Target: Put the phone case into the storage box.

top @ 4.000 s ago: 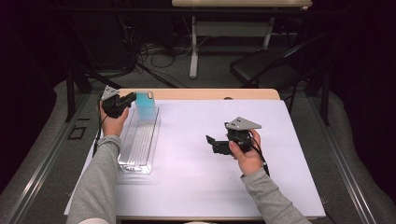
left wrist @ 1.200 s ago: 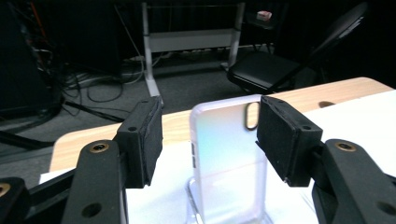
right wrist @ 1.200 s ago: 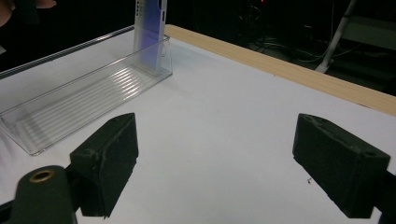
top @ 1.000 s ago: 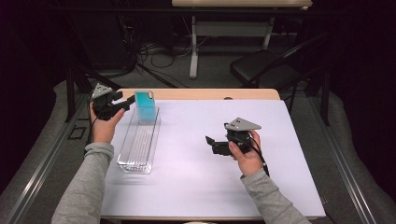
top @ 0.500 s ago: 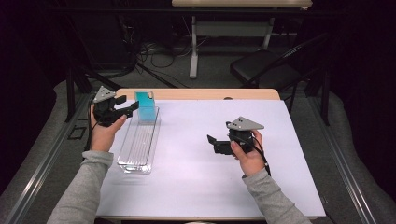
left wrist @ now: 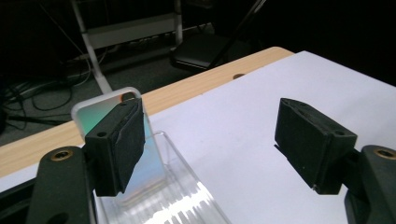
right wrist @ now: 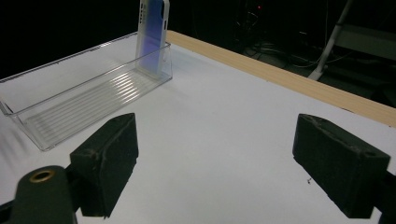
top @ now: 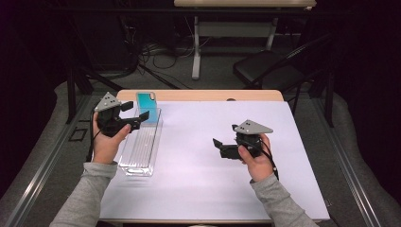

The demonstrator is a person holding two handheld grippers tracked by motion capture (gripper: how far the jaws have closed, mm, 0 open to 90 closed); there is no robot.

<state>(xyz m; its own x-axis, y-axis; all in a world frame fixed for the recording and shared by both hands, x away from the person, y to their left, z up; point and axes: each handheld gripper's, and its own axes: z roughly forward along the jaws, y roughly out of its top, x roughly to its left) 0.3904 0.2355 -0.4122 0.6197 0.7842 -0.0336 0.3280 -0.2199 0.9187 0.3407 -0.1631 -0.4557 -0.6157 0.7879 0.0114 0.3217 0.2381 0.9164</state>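
Observation:
A teal phone (top: pixel 147 105) stands upright on its edge at the far end of a clear plastic tray (top: pixel 137 152) on the left of the white table. My left gripper (top: pixel 135 112) is open just left of the phone, not touching it. In the left gripper view the phone (left wrist: pixel 99 112) rises behind the left jaw, and nothing sits in my left gripper (left wrist: pixel 210 128). My right gripper (top: pixel 219 147) is open over the table's middle right, pointing left toward the tray. In the right gripper view the phone (right wrist: pixel 152 32) leans in the tray (right wrist: pixel 70 112) far ahead of my right gripper (right wrist: pixel 215 140).
A white sheet (top: pixel 198 184) covers the table, with a bare wooden strip (top: pixel 213 95) along the far edge. Beyond it are a dark chair (top: pixel 265 68), floor cables and a white table leg (top: pixel 195 47).
My left gripper, which was at the phone 4 s ago, has drawn back to the left and stands open apart from it. The phone stays upright in the tray. The right gripper has barely moved.

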